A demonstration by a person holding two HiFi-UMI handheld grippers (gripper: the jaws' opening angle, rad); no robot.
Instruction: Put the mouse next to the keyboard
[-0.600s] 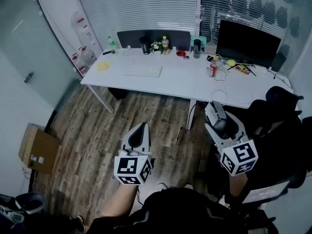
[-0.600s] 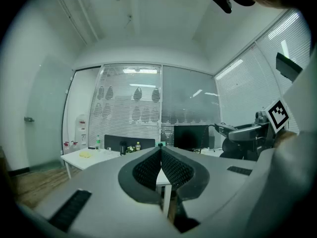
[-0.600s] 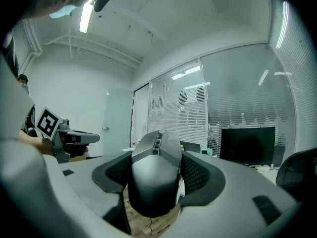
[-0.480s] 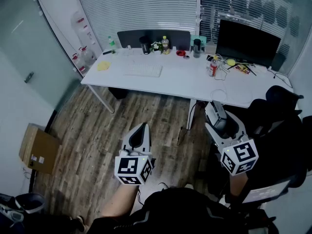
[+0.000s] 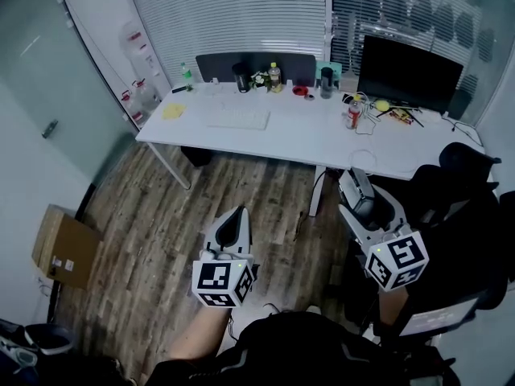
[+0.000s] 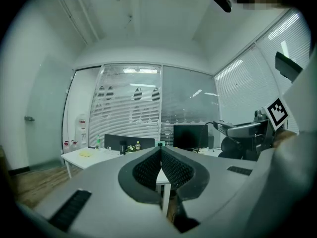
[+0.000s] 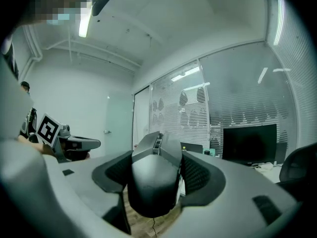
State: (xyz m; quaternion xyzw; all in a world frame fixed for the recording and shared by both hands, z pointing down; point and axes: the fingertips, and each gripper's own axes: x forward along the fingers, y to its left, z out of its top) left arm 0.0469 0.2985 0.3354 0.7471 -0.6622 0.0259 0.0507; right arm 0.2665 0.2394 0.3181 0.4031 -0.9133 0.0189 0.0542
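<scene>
Right gripper (image 5: 360, 193), jaws spread wide and clamping dark grey plastic mouse (image 7: 153, 180), well apart from flat white keyboard (image 5: 236, 119); left gripper (image 5: 235, 215) closed, empty. Risk: smooth curved sides could let mouse slip in transit.

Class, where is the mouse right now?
The mouse sits clamped in the right gripper, lower right of the head view, short of the white desk.
</scene>
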